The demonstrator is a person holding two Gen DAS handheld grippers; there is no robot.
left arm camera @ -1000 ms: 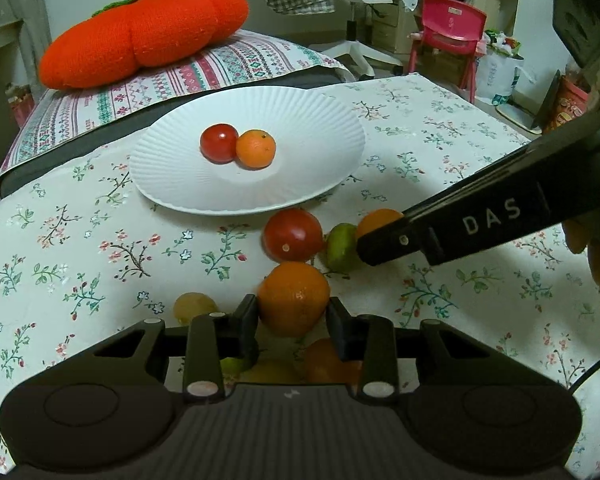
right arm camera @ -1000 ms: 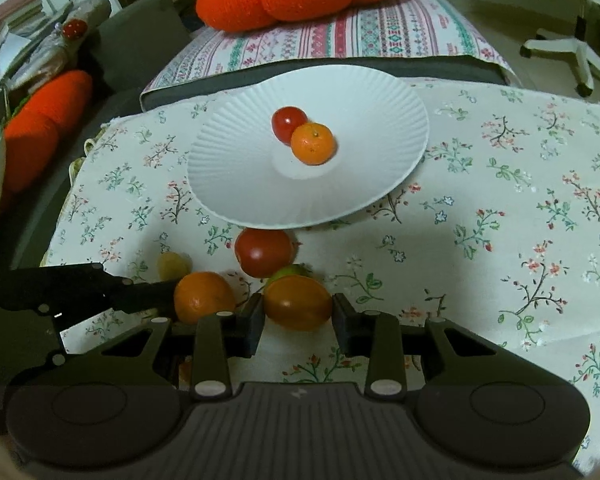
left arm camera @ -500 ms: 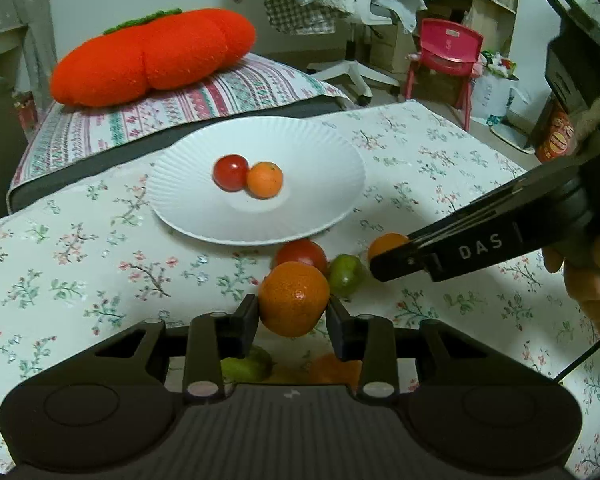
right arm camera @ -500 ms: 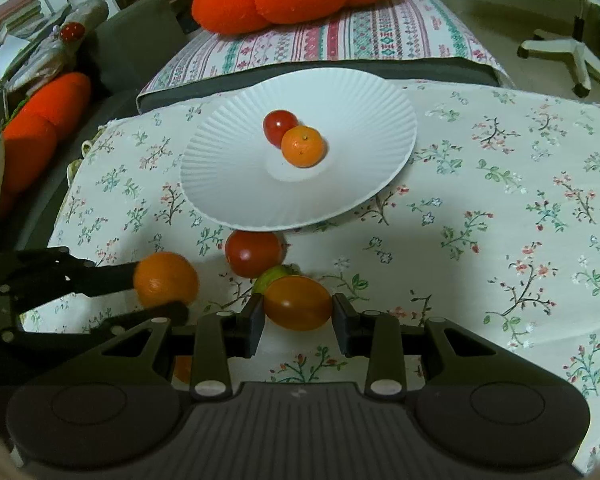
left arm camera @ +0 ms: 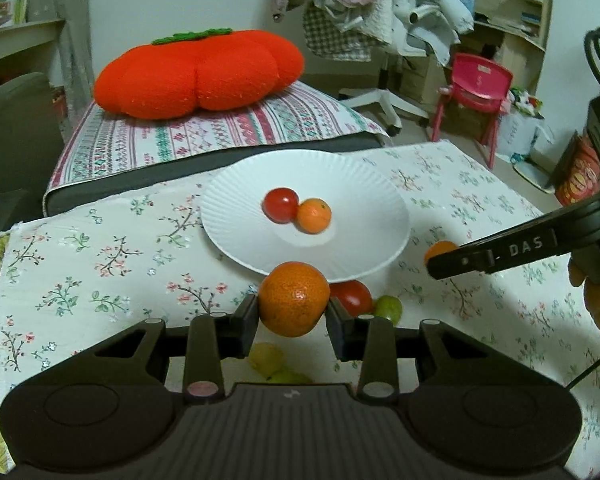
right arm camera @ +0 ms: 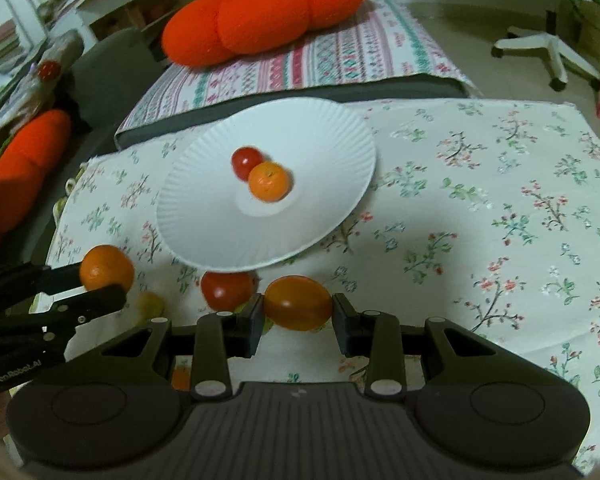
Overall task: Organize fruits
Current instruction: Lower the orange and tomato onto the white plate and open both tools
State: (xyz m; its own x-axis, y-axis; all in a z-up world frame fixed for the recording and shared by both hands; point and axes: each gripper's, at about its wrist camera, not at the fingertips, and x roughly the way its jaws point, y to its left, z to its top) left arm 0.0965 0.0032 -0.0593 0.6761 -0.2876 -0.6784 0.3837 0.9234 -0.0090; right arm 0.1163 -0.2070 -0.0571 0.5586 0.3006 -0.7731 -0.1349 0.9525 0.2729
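Observation:
My left gripper (left arm camera: 292, 318) is shut on a round orange (left arm camera: 293, 298) and holds it above the cloth, just short of the white plate (left arm camera: 360, 184). The plate holds a small red tomato (left arm camera: 280, 205) and a small orange (left arm camera: 314, 215). My right gripper (right arm camera: 298, 318) is shut on an oval orange tomato (right arm camera: 298, 308), also lifted near the plate's (right arm camera: 204, 224) front edge. A red tomato (left arm camera: 352, 296), a green fruit (left arm camera: 390, 308) and a yellow-green fruit (left arm camera: 265, 356) lie on the cloth below.
The floral cloth (right arm camera: 480, 184) covers the surface. A striped cushion (left arm camera: 204, 136) with an orange pumpkin pillow (left arm camera: 198, 74) lies behind the plate. A pink chair (left arm camera: 476, 88) and a swivel chair base (right arm camera: 548, 52) stand to the right.
Both grippers rose from the cloth with their fruit and moved toward the plate. The left one lifted the round orange off the cloth; the right one lifted the oval tomato.

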